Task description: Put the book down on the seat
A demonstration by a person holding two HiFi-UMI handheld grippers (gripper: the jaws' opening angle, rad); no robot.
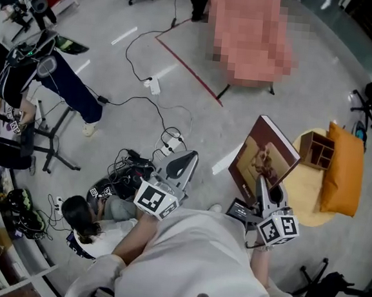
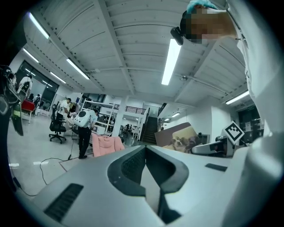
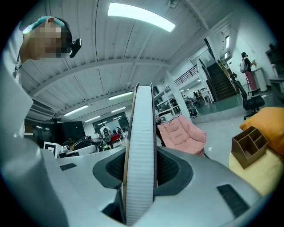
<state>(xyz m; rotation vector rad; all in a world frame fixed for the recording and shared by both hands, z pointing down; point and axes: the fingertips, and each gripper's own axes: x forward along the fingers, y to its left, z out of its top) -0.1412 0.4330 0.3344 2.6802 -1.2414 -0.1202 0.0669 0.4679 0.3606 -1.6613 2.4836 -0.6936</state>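
Gripping the book (image 1: 263, 159) by its lower edge, the right gripper (image 1: 264, 184) has both jaws clamped on the covers and holds it upright in the air. The left gripper (image 1: 183, 165) points alongside, jaws together and empty. The book is well apart from what looks like a pink armchair (image 1: 247, 40) and near a round yellow table (image 1: 302, 190) bearing an orange cushion (image 1: 343, 168) and a wooden organiser (image 1: 316, 149).

head: overhead, steeply down, far | gripper views: low, level, close behind jaws | shared: book (image 1: 262, 161), pink chair (image 3: 182, 135)
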